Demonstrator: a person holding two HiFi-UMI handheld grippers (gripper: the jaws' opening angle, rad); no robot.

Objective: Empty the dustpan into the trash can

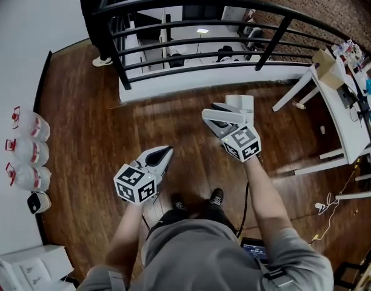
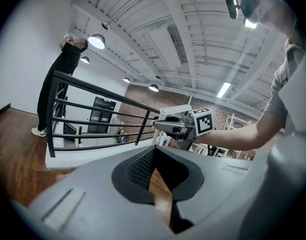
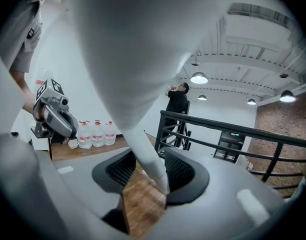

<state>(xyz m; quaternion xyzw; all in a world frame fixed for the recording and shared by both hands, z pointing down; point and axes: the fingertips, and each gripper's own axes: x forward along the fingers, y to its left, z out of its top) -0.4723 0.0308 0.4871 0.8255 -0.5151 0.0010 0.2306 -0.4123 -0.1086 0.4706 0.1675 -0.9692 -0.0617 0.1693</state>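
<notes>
The dustpan (image 1: 240, 103) hangs in the air ahead of you, above the wooden floor (image 1: 82, 132). Its white handle (image 3: 149, 170) is clamped between the jaws of your right gripper (image 1: 225, 117). Your left gripper (image 1: 163, 156), nearer and to the left, is closed on nothing. No trash can shows in any view. Find it first, carry the pan level and tip only over the opening. The water jugs (image 1: 29, 153) on the left carry red labels, illegible.

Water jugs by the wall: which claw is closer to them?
Left. The left claw sits toward the water jugs; the right claw is farther off, toward the white table.
</notes>
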